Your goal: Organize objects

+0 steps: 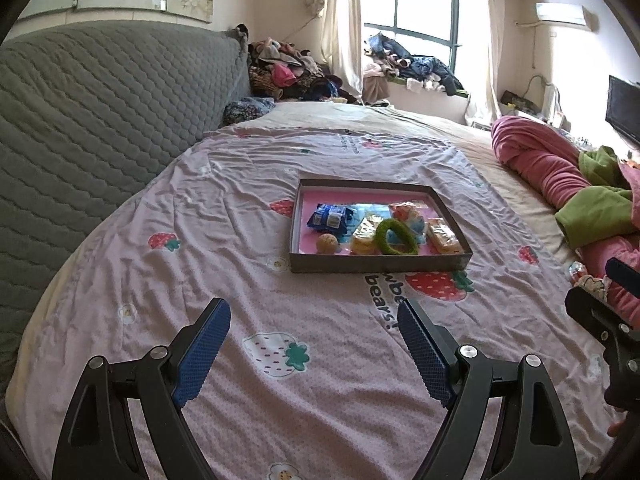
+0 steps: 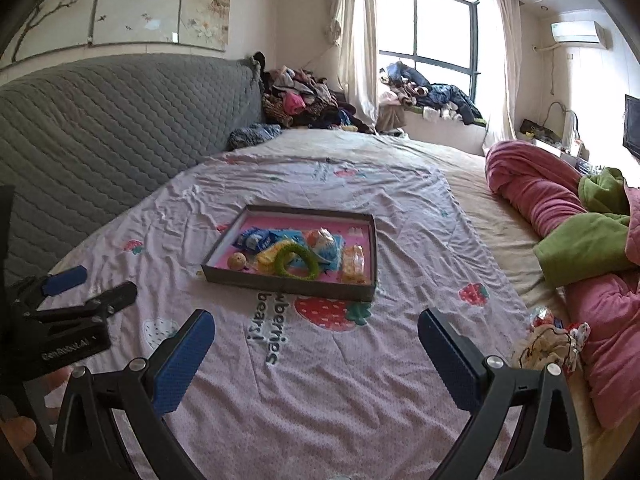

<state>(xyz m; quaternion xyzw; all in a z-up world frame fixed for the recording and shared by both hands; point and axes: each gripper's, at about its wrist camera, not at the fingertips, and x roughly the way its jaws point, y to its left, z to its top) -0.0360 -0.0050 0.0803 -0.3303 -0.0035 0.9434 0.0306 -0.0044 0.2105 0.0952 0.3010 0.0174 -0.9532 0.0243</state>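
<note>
A shallow grey box [image 1: 376, 267] with a pink floor lies on the bed; it also shows in the right wrist view [image 2: 288, 283]. Inside it lie a blue snack packet [image 1: 330, 218], a green fuzzy ring [image 1: 394, 236], a small tan ball [image 1: 327, 243], yellow packets [image 1: 363, 236] and an orange packet [image 1: 442, 236]. My left gripper [image 1: 314, 322] is open and empty, hovering above the sheet short of the box. My right gripper [image 2: 316, 330] is open and empty, also short of the box. A small heap of items [image 2: 550, 340] lies on the bed to the right.
The bed has a pink strawberry-print sheet [image 1: 240, 240]. A grey quilted headboard [image 1: 100, 112] stands at the left. A pink and green duvet [image 2: 580, 240] is bunched at the right. Piles of clothes [image 1: 288, 72] lie at the far corner and on the window sill.
</note>
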